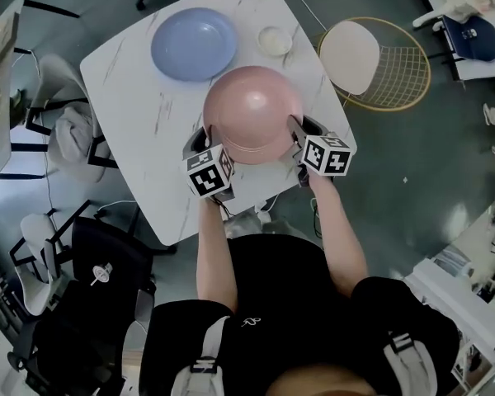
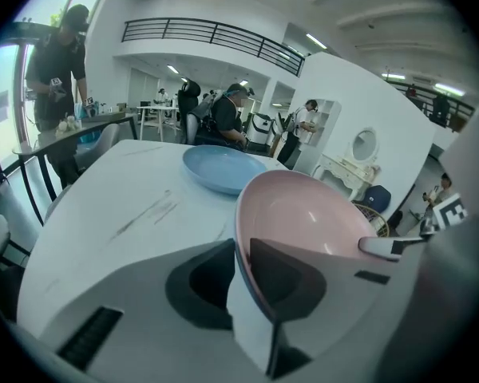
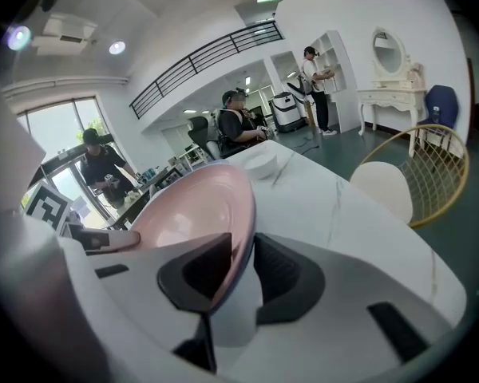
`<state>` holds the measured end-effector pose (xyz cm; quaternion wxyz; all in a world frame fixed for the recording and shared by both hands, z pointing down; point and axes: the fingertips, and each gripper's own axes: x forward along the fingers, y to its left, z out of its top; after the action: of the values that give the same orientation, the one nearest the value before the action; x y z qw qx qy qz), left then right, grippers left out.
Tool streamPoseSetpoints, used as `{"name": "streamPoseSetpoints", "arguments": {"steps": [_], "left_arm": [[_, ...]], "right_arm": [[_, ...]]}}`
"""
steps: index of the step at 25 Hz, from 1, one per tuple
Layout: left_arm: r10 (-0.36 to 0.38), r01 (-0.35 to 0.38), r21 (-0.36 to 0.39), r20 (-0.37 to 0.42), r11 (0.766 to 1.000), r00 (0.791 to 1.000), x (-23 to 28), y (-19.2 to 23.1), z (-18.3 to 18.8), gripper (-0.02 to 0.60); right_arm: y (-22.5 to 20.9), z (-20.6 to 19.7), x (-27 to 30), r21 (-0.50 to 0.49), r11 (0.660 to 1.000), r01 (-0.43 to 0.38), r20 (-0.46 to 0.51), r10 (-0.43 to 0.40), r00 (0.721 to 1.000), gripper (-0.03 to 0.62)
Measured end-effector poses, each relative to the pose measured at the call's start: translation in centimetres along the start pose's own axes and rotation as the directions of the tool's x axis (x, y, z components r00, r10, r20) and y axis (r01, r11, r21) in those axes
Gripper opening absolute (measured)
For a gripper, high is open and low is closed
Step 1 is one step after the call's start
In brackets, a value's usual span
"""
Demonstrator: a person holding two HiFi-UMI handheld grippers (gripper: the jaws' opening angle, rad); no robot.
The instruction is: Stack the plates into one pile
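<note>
Transfer step, two-handed carry. The left gripper (image 2: 241, 250) and the right gripper (image 3: 243, 262) each pinch the rim of the pink plate (image 1: 252, 112): one pad sits above the rim and one below, on opposite edges, so the plate spans the gap between the two sets of fingers and neither gripper is free. The plate appears to be held clear of the table (image 1: 140, 122), tilted slightly. The blue plate (image 1: 194, 44) lies flat beyond the left fingertips, ahead and a little outward, well apart from the pink one. A small white dish (image 1: 275, 40) rests ahead of the right fingertips, just beside the blue plate. In judgement, the first stacking move is under way and no pile exists yet. The next move calls for carrying the pink plate forward and leftward until centred over the blue plate, levelling it, lowering until the bases meet, then releasing both rims together so the plate does not slide.
</note>
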<state>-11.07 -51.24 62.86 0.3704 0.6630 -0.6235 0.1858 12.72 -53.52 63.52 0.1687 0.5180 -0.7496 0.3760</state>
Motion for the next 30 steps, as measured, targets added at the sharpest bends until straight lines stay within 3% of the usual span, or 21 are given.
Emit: {"name": "streamPoseSetpoints", "arguments": {"steps": [10, 23, 30], "left_arm": [[0.09, -0.083, -0.079, 0.096, 0.993, 0.991, 0.4, 6.3, 7.0, 0.072], [0.102, -0.104, 0.009, 0.143, 0.995, 0.984, 5.9, 10.4, 16.2, 0.077], [0.105, -0.107, 0.014, 0.129, 0.994, 0.986, 9.6, 12.4, 18.0, 0.083]], "right_arm": [[6.6, 5.9, 6.6, -0.095, 0.993, -0.076, -0.005, 0.076, 0.997, 0.098], [9.7, 12.8, 15.0, -0.16, 0.984, -0.084, -0.001, 0.085, 0.996, 0.11], [10.4, 14.9, 19.2, -0.176, 0.981, -0.08, -0.02, 0.077, 0.997, 0.109]]}}
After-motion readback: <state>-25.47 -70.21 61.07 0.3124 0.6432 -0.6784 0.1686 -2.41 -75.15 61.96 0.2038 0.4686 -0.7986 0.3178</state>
